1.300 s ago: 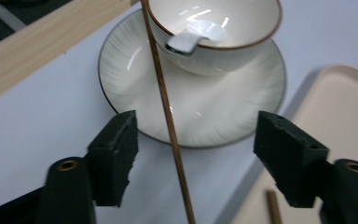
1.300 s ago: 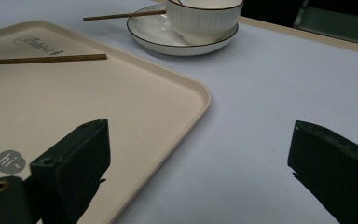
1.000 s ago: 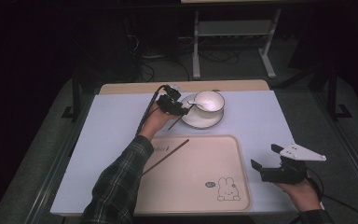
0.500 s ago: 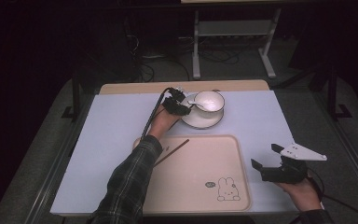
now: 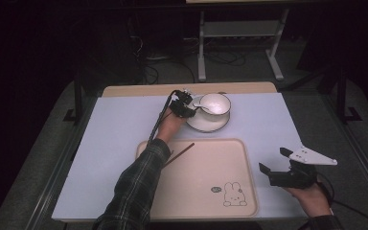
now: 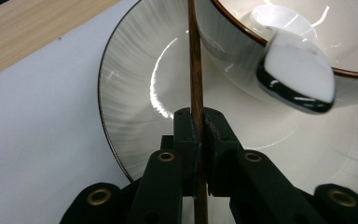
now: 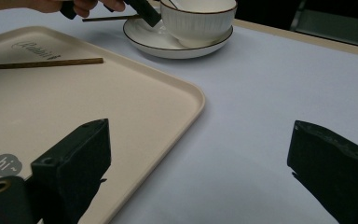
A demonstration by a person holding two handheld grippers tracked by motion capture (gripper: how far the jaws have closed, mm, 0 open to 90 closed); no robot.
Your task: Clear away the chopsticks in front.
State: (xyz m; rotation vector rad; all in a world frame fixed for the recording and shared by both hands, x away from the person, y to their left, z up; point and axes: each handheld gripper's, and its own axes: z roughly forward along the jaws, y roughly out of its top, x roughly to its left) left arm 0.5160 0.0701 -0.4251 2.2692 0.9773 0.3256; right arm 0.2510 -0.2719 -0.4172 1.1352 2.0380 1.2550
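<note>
A white bowl [image 5: 215, 103] with a brown rim stands on a white saucer [image 5: 208, 125] at the table's far middle. A white spoon [image 6: 298, 77] rests in the bowl. My left gripper [image 6: 198, 116] is at the saucer's left edge, and its jaws have just been closing. They are now shut on a thin brown chopstick [image 6: 193, 56] that lies across the saucer beside the bowl. A second chopstick [image 5: 179, 154] lies on the beige tray [image 5: 206, 163]. My right gripper [image 5: 274, 159] stands open over the table to the right of the tray, with nothing between its jaws.
The tray with a rabbit print fills the near middle of the pale blue table mat [image 5: 120, 129]. A wooden strip [image 5: 139, 90] runs along the table's far edge. Beyond it stand a dark floor, cables and a metal stand [image 5: 239, 33].
My left hand has moved right and down to the saucer's edge, and its jaws have closed on the chopstick there. The right gripper has stayed in place.
</note>
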